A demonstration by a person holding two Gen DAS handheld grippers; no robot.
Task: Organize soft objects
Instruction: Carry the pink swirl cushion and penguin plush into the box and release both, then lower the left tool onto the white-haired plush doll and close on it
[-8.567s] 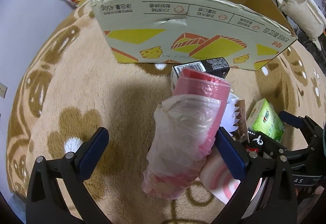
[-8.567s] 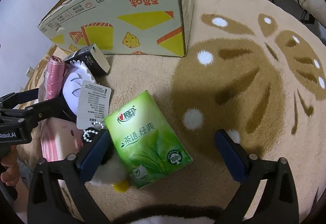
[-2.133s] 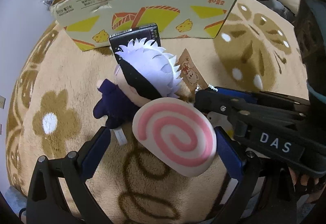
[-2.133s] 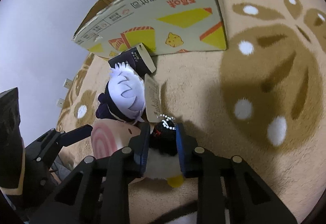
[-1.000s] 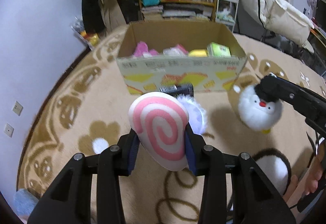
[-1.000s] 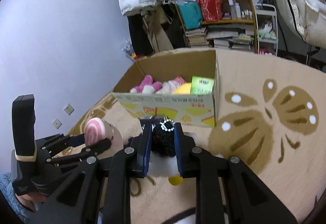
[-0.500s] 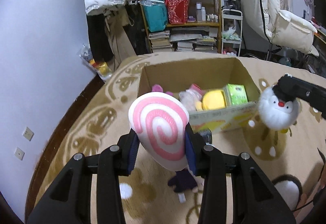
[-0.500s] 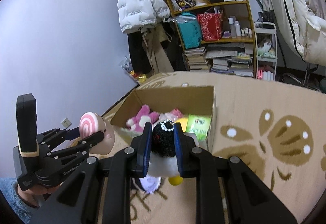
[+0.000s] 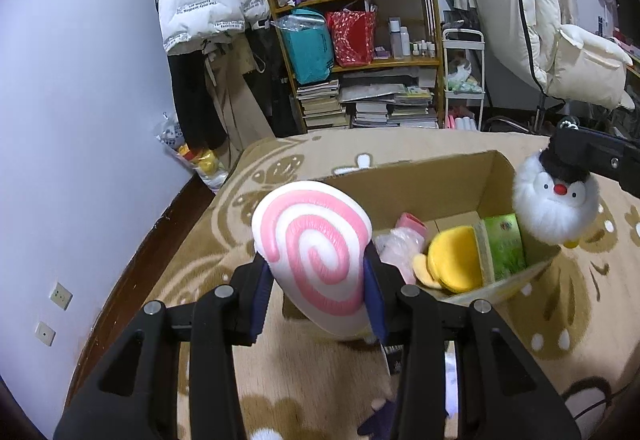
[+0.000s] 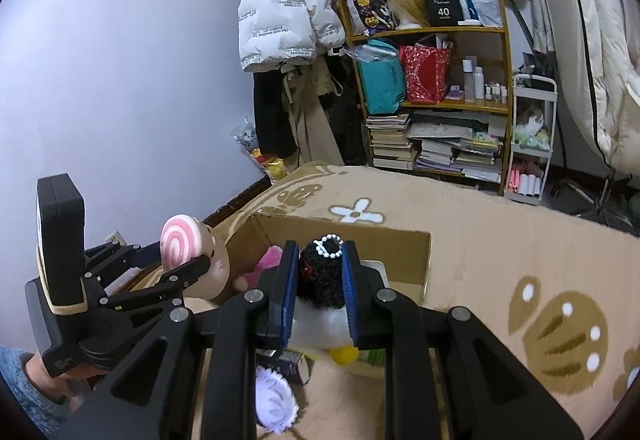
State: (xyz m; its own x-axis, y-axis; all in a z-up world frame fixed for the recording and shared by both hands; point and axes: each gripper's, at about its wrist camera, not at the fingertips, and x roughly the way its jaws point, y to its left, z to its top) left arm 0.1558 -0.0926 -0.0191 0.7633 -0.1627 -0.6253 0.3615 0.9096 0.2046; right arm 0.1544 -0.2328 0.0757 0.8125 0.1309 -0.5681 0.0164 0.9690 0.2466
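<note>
Left gripper (image 9: 318, 292) around swirl plush (image 9: 314, 256) (above box (image 9: 440, 175))

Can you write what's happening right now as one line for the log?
left tongs: shut on swirl plush | right tongs: shut on penguin plush | both raised over cardboard box | nothing dropped yet

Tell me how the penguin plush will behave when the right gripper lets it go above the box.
The penguin plush looks fluffy and light, so it would probably drop softly without bouncing. Its round body may roll a little. The right gripper pinches only its black head, so it likely hangs floppy; below, the box is already crowded.
</note>
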